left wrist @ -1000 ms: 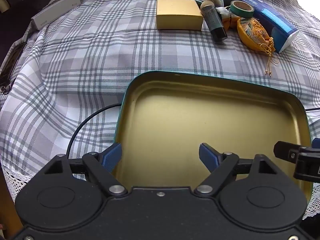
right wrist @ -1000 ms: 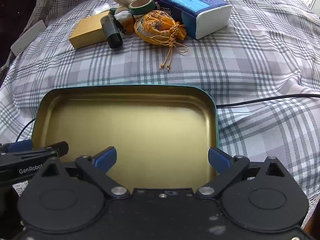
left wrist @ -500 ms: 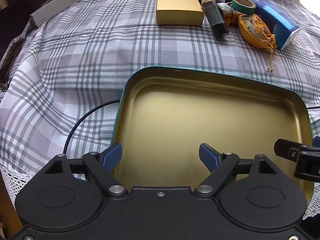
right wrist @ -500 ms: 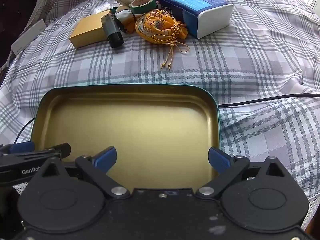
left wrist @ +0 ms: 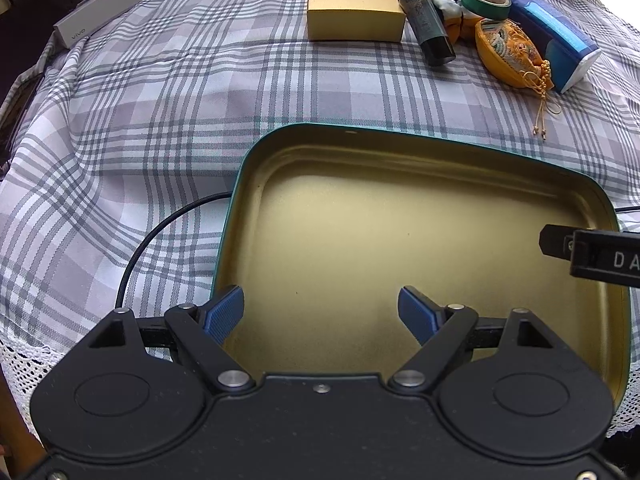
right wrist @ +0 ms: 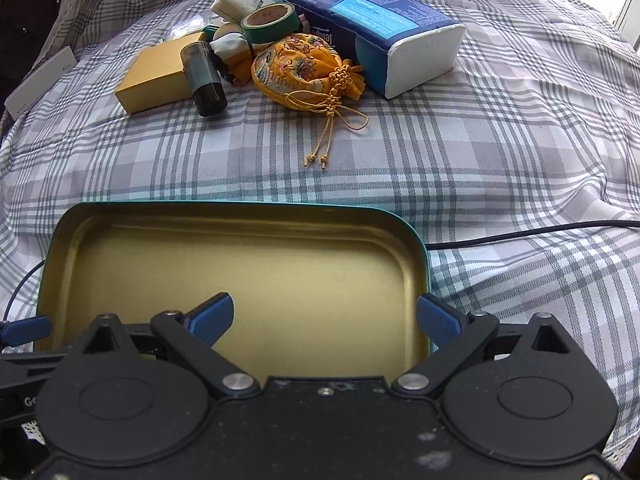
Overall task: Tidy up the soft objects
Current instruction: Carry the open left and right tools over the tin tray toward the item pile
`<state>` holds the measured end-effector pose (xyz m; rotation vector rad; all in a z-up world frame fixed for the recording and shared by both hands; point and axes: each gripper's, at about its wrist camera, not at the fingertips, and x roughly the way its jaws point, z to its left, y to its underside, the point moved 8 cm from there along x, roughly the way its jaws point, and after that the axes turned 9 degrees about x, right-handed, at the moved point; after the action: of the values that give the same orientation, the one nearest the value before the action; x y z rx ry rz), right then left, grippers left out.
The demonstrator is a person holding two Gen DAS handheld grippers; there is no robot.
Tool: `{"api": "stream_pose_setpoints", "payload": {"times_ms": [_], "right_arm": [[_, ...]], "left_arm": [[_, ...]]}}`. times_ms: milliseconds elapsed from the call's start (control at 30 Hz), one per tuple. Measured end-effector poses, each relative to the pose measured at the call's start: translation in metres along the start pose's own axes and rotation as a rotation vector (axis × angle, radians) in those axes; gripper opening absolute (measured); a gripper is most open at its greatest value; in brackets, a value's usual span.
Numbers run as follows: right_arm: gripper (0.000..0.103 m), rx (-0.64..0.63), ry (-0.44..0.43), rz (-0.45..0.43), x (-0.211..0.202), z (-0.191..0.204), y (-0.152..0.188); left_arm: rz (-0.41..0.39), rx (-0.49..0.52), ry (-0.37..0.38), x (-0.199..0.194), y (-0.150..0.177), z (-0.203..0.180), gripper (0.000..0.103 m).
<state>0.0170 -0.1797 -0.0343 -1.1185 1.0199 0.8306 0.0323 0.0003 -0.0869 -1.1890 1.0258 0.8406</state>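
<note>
Both grippers wide and empty over the open tin, soft things waiting at the far end of the desk.

My left gripper [left wrist: 320, 312] and right gripper [right wrist: 324, 320] hang spread over the near edge of the gold-lined tin [right wrist: 240, 216], nothing between the fingers. The soft yellow embroidered pouch [right wrist: 304, 68] lies slumped on the checked cloth [right wrist: 480, 140], its knotted cord trailing toward the tin, just beside the blue tissue pack [right wrist: 384, 24] and the green tape roll [right wrist: 270, 22]. Since a second ago I've eased both grippers forward a little: the pile looks nearer and larger, and neither gripper has changed its spread.
</note>
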Motion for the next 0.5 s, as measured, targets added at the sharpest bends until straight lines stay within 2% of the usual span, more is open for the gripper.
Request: {"api": "stream_pose_setpoints", "payload": {"times_ms": [367,500], "right_arm": [[0.097,-0.059,0.051,0.015,0.040,0.007,-0.020],[0.097,-0.076,0.042,0.022,0.050,0.012,-0.027]], "left_arm": [[0.023,0.002,0.022,0.009,-0.002,0.003,0.081],[0.030,0.002,0.030,0.014,-0.004,0.004,0.081]]}}
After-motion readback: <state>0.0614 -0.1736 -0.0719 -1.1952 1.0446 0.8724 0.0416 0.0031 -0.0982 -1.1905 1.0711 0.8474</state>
